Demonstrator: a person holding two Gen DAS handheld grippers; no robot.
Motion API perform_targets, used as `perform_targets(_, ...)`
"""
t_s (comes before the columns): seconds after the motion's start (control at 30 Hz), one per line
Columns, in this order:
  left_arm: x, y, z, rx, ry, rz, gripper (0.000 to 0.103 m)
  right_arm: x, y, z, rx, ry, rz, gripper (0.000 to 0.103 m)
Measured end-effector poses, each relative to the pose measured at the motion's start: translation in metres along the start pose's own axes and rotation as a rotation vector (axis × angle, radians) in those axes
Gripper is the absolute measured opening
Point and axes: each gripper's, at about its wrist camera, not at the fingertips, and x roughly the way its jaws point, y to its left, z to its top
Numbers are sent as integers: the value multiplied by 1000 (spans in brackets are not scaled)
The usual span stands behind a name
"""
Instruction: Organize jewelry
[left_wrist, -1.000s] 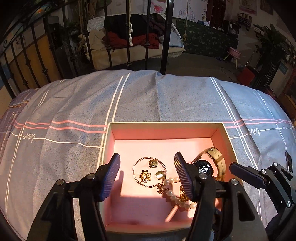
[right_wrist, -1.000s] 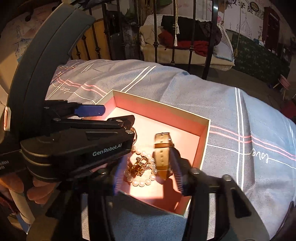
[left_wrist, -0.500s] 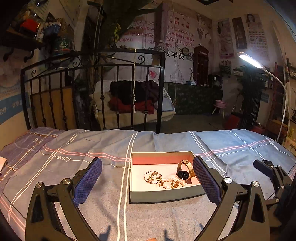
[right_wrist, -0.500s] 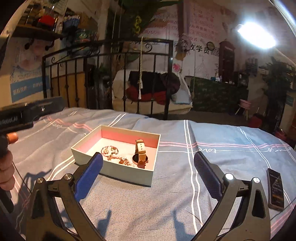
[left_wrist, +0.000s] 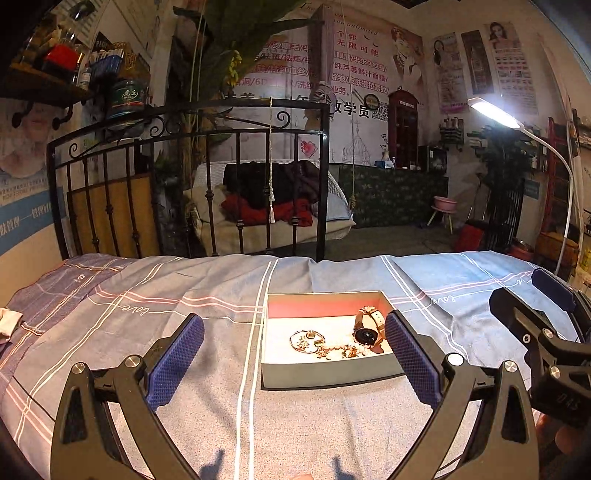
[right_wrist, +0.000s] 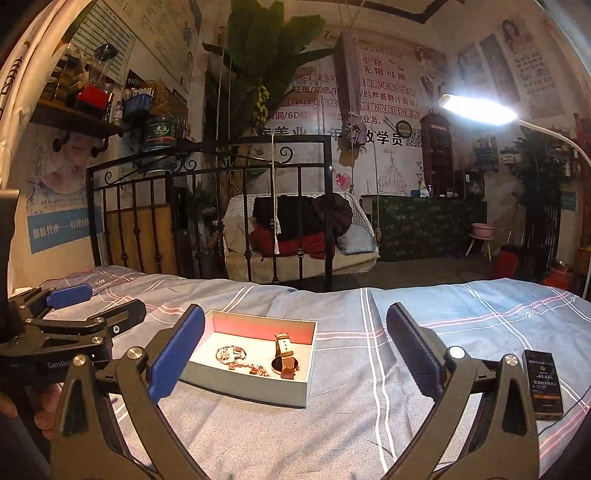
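Left wrist view shows my left gripper (left_wrist: 293, 360) with its blue-padded fingers (left_wrist: 173, 363) spread wide and holding nothing, hovering over the grey-blue bedspread with white and pink stripes (left_wrist: 155, 314). Between the fingertips and a little farther off sits the shallow grey cardboard box with a pink lining (left_wrist: 325, 378), resting flat on the bedspread. Inside it, from left to right, lie a thin gold ring-shaped bangle with small charms (left_wrist: 304, 339), a strand of pale pearls tangled with gold pieces (left_wrist: 338, 350), and a gold-strapped wristwatch with a dark round face (left_wrist: 367, 328) near the right wall. My right gripper (left_wrist: 546, 317) shows at the far right edge.

From the right wrist view, my left gripper (right_wrist: 74, 314) sits at the left, then my right gripper (right_wrist: 295, 350), also wide apart and empty. The box (right_wrist: 255, 387) lies left of centre between its fingers, and a black phone with a lit screen (right_wrist: 543, 384) lies on the bedspread (right_wrist: 369, 406) at the right.
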Motion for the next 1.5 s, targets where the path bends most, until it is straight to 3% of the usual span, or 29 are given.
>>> perform_targets(1.5,-3,0,-1,0,18,1,96,10,5,-8,-10,29,13,97)
